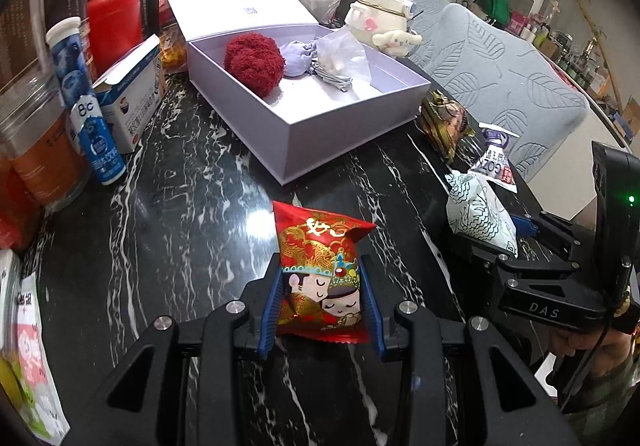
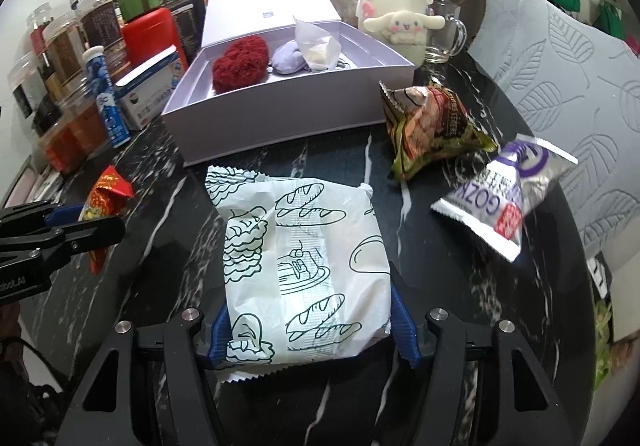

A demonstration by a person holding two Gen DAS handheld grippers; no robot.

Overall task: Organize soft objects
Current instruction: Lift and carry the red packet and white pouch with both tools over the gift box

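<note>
My left gripper [image 1: 322, 298] is shut on a red snack packet [image 1: 320, 270] with cartoon faces, just above the black marble table [image 1: 192, 230]. My right gripper [image 2: 312, 326] is shut on a white bread-print packet [image 2: 300, 266]; the packet also shows in the left wrist view [image 1: 480, 210]. Ahead stands an open lilac box [image 1: 304, 126] [image 2: 280, 114] holding a red fluffy bundle [image 1: 254, 60], a lilac pouch [image 1: 296, 54] and a clear bag [image 1: 344, 54]. A brown-green packet [image 2: 428, 126] and a white-purple packet [image 2: 500, 198] lie right of the box.
Jars [image 2: 60, 58], a blue tube [image 1: 84, 102], a white carton [image 1: 132, 106] and a red canister [image 1: 114, 26] crowd the left side. A cream kettle with a plush [image 2: 396, 6] and a glass mug [image 2: 448, 34] stand behind the box. A grey leaf-pattern cushion [image 2: 580, 106] is at right.
</note>
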